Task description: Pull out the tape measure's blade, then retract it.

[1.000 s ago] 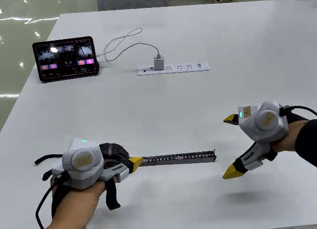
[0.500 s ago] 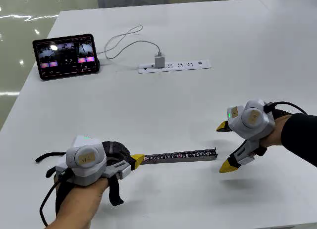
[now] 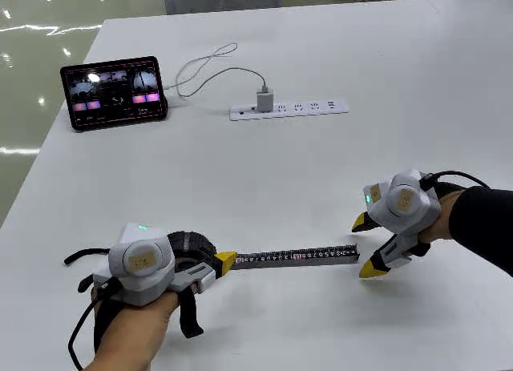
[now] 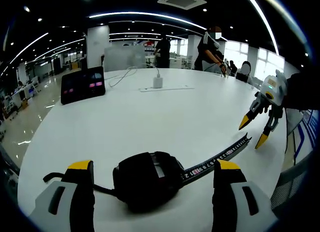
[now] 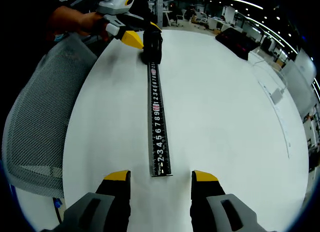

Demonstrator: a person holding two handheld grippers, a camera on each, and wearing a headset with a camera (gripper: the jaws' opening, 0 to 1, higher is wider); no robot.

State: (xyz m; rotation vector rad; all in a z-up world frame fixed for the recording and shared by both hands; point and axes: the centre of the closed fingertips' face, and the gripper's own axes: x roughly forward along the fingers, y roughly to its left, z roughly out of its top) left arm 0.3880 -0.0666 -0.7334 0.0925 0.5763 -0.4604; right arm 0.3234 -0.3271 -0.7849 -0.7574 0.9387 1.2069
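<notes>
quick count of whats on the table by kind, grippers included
tape measure: 1
tablet: 1
power strip: 1
charger and cable: 1
grippers: 2 (left gripper, right gripper)
total: 6

The bench (image 3: 385, 58) has a smooth white top with a soft, even sheen. Toward its near edge the tape measure's case (image 4: 147, 184) looks like matt black plastic with a rubbery finish. Its blade (image 5: 159, 127) is a thin dark strip with printed pale numerals and a slight gloss. The left gripper (image 4: 153, 167) and right gripper (image 5: 161, 176) have smooth pale-grey plastic shells and yellow jaw tips. Near the far left corner the tablet (image 3: 115, 91) shows a glossy screen, and the power strip (image 3: 290, 108) is smooth white plastic. The floor (image 3: 32, 42) beyond is polished and reflective.
</notes>
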